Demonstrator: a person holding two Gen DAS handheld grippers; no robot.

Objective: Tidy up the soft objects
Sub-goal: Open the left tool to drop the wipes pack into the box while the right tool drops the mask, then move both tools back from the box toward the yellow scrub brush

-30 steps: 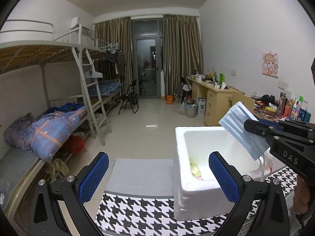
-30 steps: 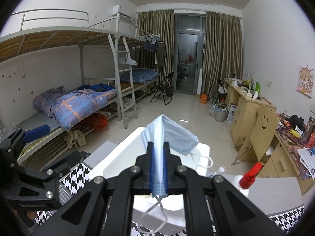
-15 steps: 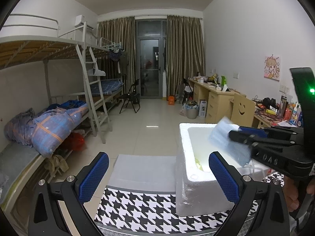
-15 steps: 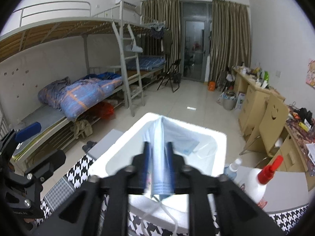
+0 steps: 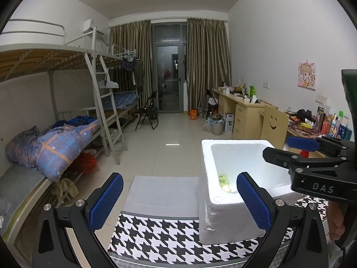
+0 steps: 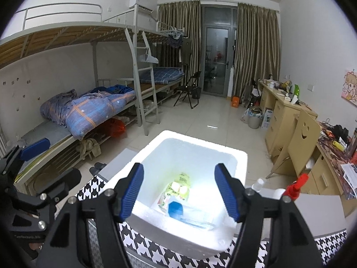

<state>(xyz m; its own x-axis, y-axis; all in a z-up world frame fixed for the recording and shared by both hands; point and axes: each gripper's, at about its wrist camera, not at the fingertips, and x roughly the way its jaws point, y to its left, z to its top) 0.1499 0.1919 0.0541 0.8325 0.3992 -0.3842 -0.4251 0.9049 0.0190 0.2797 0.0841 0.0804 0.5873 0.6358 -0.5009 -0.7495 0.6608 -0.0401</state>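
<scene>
A white foam box (image 6: 239, 156) stands on the houndstooth-covered table (image 6: 156, 245). Inside it lies a pale blue face mask (image 6: 196, 220), next to a yellow-green packet (image 6: 181, 184) and a small blue item (image 6: 175, 208). My right gripper (image 6: 179, 192) hovers over the box's near rim. Its jaws are opening, with nothing between the blue pads (image 6: 131, 189), and the mask lies loose below them. In the left wrist view the right gripper (image 5: 282, 149) reaches over the box (image 5: 205, 156) from the right. My left gripper (image 5: 179, 201) stands open and empty, just left of the box.
A red-capped bottle (image 6: 294, 185) and a clear bottle (image 6: 258, 182) stand right of the box. A flat grey foam slab (image 5: 162, 192) lies left of it. Past the table are a bunk bed (image 6: 89, 109), tiled floor, and a desk with a smiley chair (image 6: 301, 138).
My right gripper tipped down over the box, opened and let go of the face mask, which dropped into the box. My left gripper kept still.
</scene>
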